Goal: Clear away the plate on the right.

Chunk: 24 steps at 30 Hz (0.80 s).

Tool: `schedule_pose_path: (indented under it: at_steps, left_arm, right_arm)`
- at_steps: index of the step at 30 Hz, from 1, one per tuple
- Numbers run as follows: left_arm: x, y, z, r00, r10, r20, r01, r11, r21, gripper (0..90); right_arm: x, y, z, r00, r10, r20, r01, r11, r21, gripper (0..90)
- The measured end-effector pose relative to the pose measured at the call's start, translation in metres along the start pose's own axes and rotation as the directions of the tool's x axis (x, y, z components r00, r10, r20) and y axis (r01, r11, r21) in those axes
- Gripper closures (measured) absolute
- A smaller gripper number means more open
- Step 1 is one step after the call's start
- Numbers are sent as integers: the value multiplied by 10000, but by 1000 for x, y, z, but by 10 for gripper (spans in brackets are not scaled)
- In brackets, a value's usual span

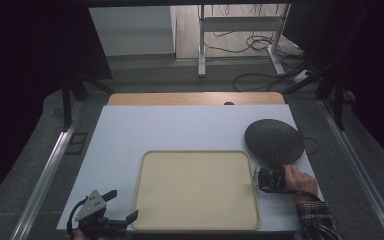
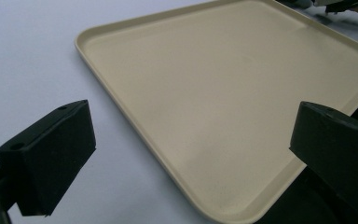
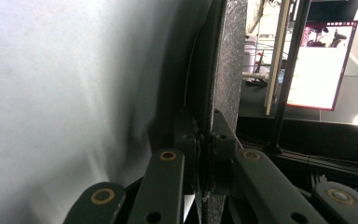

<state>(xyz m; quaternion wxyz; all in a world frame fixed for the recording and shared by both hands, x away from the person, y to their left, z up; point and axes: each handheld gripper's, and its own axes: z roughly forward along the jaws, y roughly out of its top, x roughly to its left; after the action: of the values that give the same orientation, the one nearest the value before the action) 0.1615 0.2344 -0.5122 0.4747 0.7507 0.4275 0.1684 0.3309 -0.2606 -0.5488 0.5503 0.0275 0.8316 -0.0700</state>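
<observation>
— Nearest the bottom edge in the high view?
— Left gripper [image 1: 121,206], black, with a grey three-cornered plate on top, low at the near left corner of the pale blue-white counter [image 1: 180,130]. Jaws spread wide, holding nothing; far jaw over bare counter, near jaw tip right at the tray's near left corner.
— And through the left gripper view?
— Same left gripper [image 2: 186,149], two black jaws far apart, the near left corner of the shallow beige rectangular plastic tray [image 2: 223,93] lying between them. Tray bare, flat on the counter [image 2: 32,51].
— Position of the tray in the high view?
— Beige tray [image 1: 196,189] at the near middle of the counter, its near rim close to the counter's front edge.
— Farther right?
— Right gripper [image 1: 272,169], held by a hand [image 1: 298,181] with a plaid cuff, just past the tray's right rim. Jaws closed on the near edge of the dark grey round speckled plate [image 1: 274,140].
— Confirmed up close?
— Yes: in the right gripper view, right gripper [image 3: 206,140] pinching the rim of the dark plate [image 3: 228,60], seen edge-on, pale counter [image 3: 65,93] to one side. Whether the plate's far part touches the counter, impossible to tell.
— Beyond that?
— Strip of brown wood at the counter's far edge [image 1: 195,98], then grey floor with a white metal frame [image 1: 240,30] and loose black cables [image 1: 260,45]. In the right gripper view, a lit monitor [image 3: 319,65] far off.
</observation>
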Motion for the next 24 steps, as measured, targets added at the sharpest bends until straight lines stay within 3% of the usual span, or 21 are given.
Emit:
schedule_pose_path:
  at_steps: [8,20,21,22,23,24]
  left_arm:
    - [0,0,0,10000,-10,-3,10,10000,-10,0]
    - [0,0,-1,10000,-12,-28,12,10000,-51,0]
    - [0,0,-1,10000,-17,-26,17,10000,-55,0]
    - [1,0,-1,10000,-18,-28,18,10000,-53,0]
    - [1,0,-1,10000,-16,-28,16,10000,-51,0]
    - [1,0,-1,10000,-16,-29,16,10000,-54,0]
  right_arm:
    - [-5,2,-10,9998,-14,193,15,10000,-57,833]
    - [-12,6,-31,9976,56,696,-14,9982,-599,833]
    - [-13,6,-32,9997,116,195,-104,9980,-626,834]
    - [-15,7,-36,9998,30,177,-18,9974,-724,834]
    - [-14,7,-35,9996,179,213,-153,9931,-1164,834]
    - [-14,7,-35,9996,179,213,-153,9931,-1164,834]
